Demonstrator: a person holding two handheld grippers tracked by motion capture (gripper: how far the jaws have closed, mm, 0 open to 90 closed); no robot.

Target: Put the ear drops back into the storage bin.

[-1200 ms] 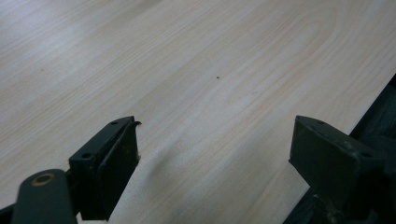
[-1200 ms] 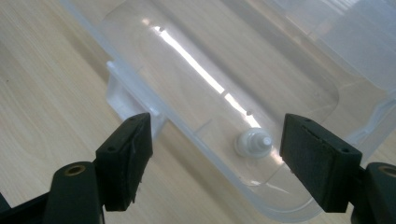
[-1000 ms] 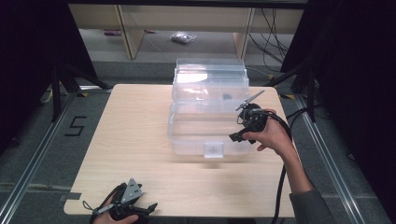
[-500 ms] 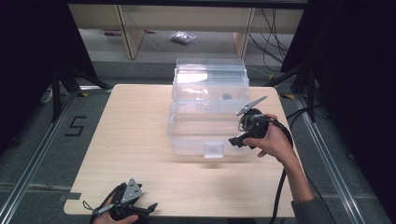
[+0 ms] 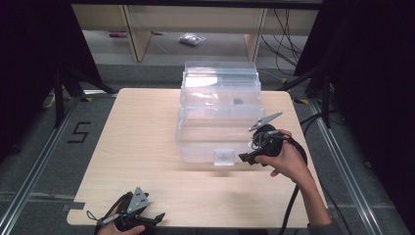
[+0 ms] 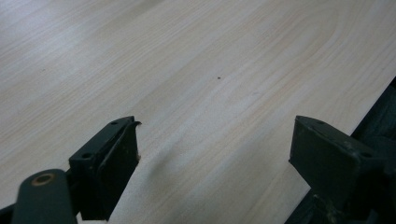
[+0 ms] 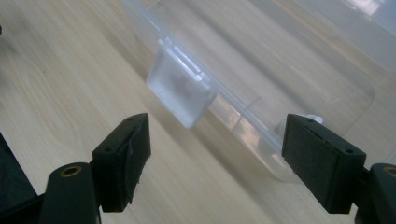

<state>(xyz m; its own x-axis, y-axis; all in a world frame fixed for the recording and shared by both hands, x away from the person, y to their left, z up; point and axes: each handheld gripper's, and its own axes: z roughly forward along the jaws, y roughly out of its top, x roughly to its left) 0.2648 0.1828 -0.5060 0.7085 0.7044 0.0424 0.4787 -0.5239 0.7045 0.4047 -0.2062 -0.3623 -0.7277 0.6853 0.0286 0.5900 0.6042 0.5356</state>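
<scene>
Clear plastic makes up the stacked storage box [image 5: 219, 115] that stands in the middle of the pale wooden worktop [image 5: 137, 147], toward its far edge, with a small frosted latch tab [image 5: 224, 157] hanging at the front of its lowest tier. The right claw [image 5: 246, 157] hovers just beside that front right corner, held in the person's right hand [image 5: 286, 159], its jaws spread wide with nothing between them. In the right gripper view the latch tab [image 7: 183, 91] sits ahead of the claw and slightly left of centre, apart from both black pads, and the box's rounded corner [image 7: 280, 154] lies close to the right-hand pad. The left claw [image 5: 155, 217] rests at the near left edge of the worktop, well apart from the box, also released, with bare wood [image 6: 201, 84] between its jaws.
</scene>
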